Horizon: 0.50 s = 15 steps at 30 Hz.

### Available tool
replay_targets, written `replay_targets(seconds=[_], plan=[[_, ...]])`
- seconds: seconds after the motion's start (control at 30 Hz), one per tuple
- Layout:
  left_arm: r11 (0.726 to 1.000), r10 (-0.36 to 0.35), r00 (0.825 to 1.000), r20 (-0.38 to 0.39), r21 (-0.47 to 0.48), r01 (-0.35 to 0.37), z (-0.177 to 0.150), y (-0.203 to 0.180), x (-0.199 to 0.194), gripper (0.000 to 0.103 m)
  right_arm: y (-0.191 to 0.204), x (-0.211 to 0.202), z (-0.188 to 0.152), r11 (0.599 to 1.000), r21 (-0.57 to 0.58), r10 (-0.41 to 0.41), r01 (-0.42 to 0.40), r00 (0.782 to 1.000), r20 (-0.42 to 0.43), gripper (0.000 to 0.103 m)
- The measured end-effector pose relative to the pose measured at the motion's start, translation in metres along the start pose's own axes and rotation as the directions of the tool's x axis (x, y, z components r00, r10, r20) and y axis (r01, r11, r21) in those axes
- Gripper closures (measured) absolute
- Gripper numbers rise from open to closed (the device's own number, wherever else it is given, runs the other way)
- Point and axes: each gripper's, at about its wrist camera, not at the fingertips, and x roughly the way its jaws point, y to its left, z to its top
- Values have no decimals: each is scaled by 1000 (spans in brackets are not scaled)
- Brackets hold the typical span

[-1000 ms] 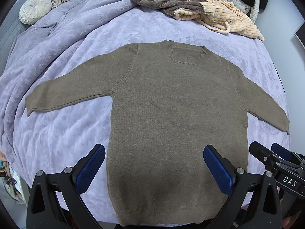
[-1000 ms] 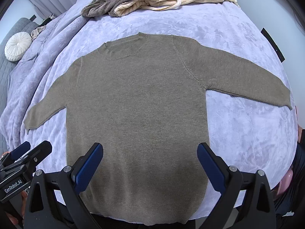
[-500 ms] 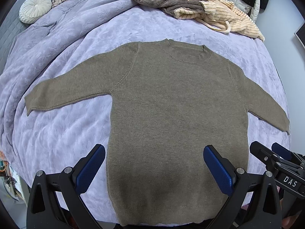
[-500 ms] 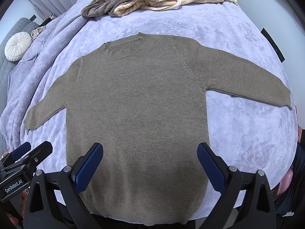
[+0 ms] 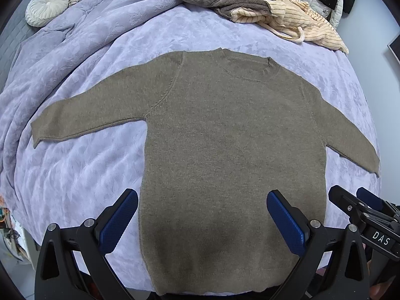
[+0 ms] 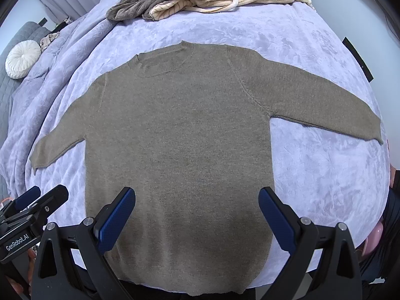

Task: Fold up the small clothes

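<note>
On the left claw, "GenRobot.AI"; right claw, "DAS".

I see even, soft daylight, no glare; faint shadow on sweater hem; strong fisheye bending, dark corner vignette; focus sharp.

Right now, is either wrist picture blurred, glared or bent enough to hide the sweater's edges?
Left wrist: sharp, even light, no glare; fisheye bows the sweater, a soft shadow darkens its hem, which the left claw partly hides. Right wrist: also sharp; the bed curves strongly, both sleeves in frame, right claw open over the hem.
</note>
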Motion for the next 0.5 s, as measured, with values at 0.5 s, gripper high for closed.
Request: replay_targets(seconds=[0.5], plan=[[999,-31,997,-68,-42,28,4,10,8,0,6,6,-1,1000,-22,-13,13,1000,-9,3]])
